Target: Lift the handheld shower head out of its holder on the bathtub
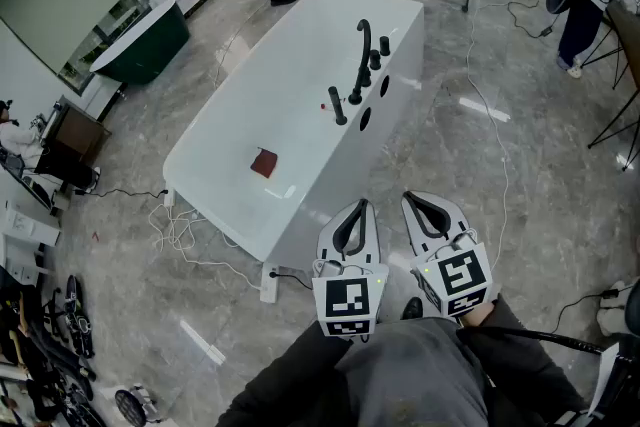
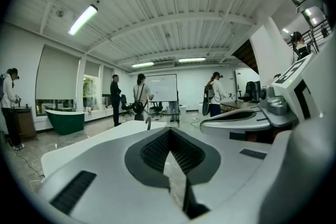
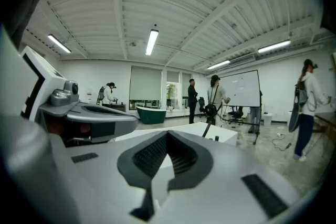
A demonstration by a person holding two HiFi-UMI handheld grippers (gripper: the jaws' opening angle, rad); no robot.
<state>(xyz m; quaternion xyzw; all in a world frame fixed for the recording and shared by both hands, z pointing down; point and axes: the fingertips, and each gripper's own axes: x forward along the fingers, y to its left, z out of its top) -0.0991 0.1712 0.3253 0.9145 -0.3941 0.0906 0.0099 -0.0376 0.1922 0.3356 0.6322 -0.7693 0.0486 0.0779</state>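
Ahead, cables (image 1: 185,233) trail beside the bathtub (image 1: 245,110); its shower head (image 1: 338,106) stands well beyond our left gripper (image 1: 362,204) and right gripper (image 1: 409,199), both with jaws closed and empty.

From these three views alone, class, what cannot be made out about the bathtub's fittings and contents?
- Head view: black fittings on the bathtub rim are too small to tell shower head from holder.
- Head view: red-brown item inside, too small to identify.
- Left gripper view: left gripper hides all but one fitting.
- Right gripper view: fittings are distant dark specks.
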